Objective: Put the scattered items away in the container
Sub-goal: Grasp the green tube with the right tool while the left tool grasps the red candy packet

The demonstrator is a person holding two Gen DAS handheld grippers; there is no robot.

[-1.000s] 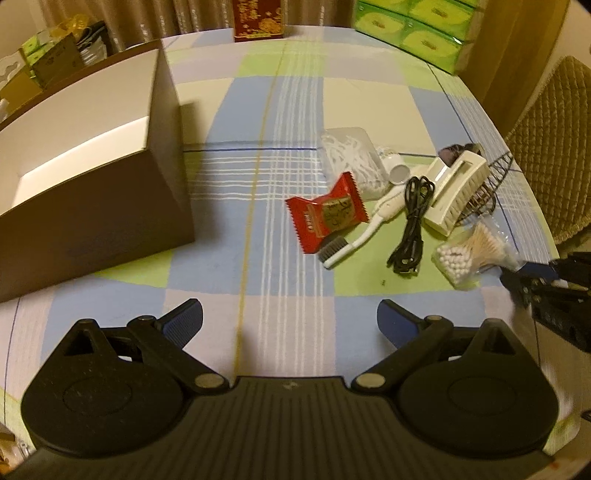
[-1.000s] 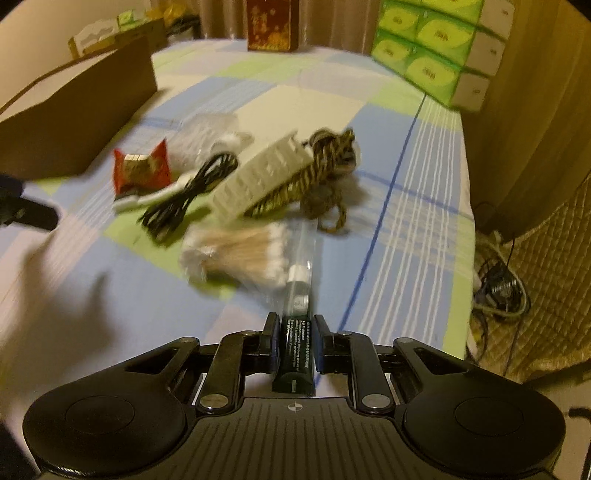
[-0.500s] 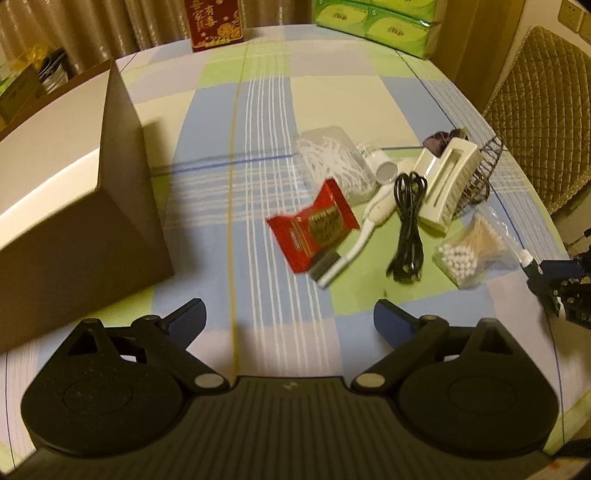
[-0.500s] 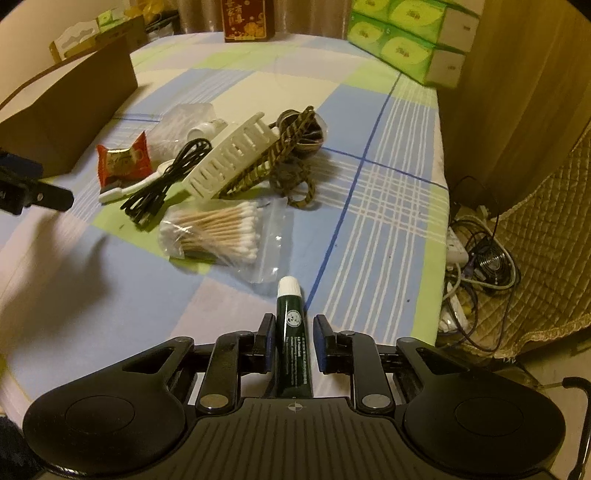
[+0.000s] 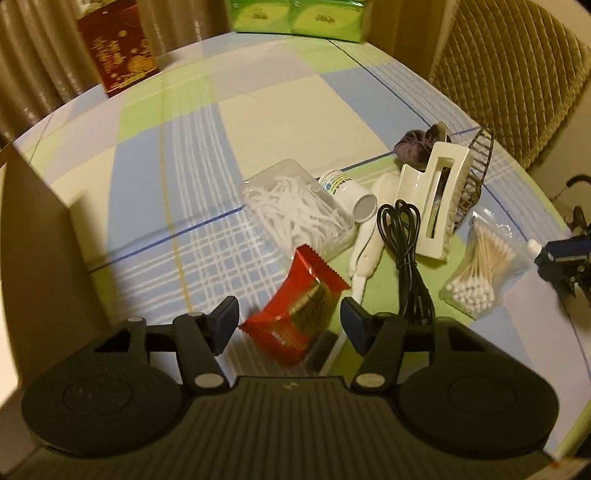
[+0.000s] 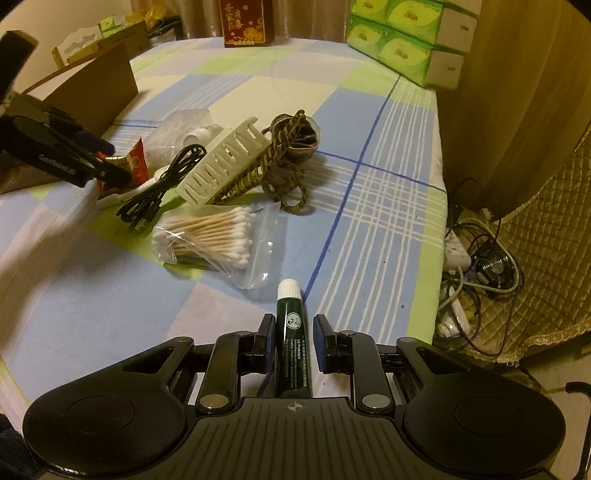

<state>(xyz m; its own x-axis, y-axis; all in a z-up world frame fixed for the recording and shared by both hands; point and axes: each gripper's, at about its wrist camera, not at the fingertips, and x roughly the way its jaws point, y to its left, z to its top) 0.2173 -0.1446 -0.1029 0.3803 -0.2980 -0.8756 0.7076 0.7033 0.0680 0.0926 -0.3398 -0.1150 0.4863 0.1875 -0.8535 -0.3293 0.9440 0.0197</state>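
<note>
My left gripper [image 5: 290,319] is open, its fingers on either side of a red snack packet [image 5: 299,314] on the checked tablecloth. The brown cardboard box [image 5: 33,266] stands at its left. My right gripper [image 6: 290,339] is shut on a dark green tube with a white cap [image 6: 291,332] and holds it above the table near the right edge. In the right wrist view the left gripper [image 6: 107,166] is over the red packet [image 6: 138,162].
The pile holds a bag of cotton swabs [image 6: 210,236], a black cable [image 5: 406,251], a white hair claw [image 5: 432,206], a clear box of floss picks [image 5: 295,210], a white bottle [image 5: 347,188], a white brush [image 5: 365,251] and a woven rope item [image 6: 288,147]. Green tissue boxes [image 6: 406,37] and a red box [image 6: 245,22] stand far back.
My left gripper has moved forward and down to the red packet, which now lies between its fingers. My right gripper has lifted slightly with the tube.
</note>
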